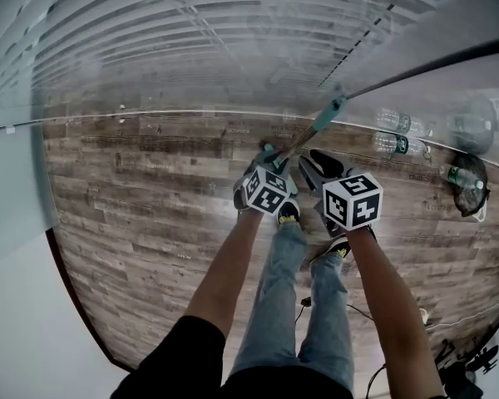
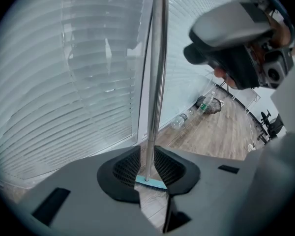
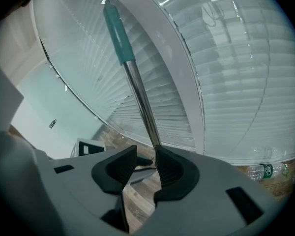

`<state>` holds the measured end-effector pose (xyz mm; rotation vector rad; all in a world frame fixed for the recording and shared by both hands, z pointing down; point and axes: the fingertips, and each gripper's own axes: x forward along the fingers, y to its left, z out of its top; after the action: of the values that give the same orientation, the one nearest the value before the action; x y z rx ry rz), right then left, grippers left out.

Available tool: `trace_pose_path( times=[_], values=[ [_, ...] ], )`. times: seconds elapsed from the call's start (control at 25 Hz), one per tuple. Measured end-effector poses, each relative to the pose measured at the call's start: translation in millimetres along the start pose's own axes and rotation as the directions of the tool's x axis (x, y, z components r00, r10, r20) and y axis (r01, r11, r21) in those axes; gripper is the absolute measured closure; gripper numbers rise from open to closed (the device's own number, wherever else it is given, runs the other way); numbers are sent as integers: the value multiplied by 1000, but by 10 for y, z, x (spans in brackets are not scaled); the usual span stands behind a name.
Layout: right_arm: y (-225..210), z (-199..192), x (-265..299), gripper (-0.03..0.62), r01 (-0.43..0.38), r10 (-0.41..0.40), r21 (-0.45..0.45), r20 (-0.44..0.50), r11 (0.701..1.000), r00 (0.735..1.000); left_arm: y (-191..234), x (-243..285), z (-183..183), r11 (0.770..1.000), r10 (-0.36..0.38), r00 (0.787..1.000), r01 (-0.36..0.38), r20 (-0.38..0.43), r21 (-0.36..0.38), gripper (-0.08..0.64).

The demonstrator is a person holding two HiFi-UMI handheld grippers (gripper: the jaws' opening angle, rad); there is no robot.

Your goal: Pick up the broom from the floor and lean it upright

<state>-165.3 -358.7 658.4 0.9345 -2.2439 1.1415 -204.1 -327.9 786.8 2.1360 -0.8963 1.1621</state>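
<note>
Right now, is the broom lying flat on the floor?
No, the broom's pole stands upright, clamped in the left gripper.

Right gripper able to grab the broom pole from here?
Likely yes: the right gripper stands open with the pole at its gap, nothing between. The left gripper clamps it.

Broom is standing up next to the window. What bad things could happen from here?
1. Only the left gripper clamps the broom by its metal pole; the right gripper has its jaws apart, not pressing it. Whether the teal grip touches the window I cannot tell, so letting go now might topple it.
2. The wood floor looks smooth; the broom's bottom may slide out.
3. Plastic bottles lie by the window; a falling broom could hit them.
</note>
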Motion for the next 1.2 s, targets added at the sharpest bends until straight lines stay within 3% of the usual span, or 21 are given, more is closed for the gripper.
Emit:
trace_pose_path(
  times=[0.2,0.32,0.4,0.64,0.88,1.2],
  values=[
    [-17,-342,-649,465,20,-24,-72,-54,997,998,26,-409,-13,1000,13,1000,-13,20,-27,472],
    [-121,-489,-1224,465,65,-67,-45,-45,997,997,-5,-829,11,993,28,996,-17,86,-118,472],
    [-176,-487,-1597,465,95,-95,-27,-21,995,995,-57,-1142,64,987,36,991,-15,132,-157,472],
    [-101,-127,-2690,467,115,-111,-20,143,993,984,-469,-2094,389,989,58,967,-21,250,-149,483],
    [294,194,-3864,554,109,-76,-72,364,991,928,-1474,-3121,997,995,28,889,19,456,-98,537],
    [892,-5,-5309,572,98,15,-197,504,975,864,-3047,-4249,1699,994,-53,740,106,671,-38,537]
  ],
)
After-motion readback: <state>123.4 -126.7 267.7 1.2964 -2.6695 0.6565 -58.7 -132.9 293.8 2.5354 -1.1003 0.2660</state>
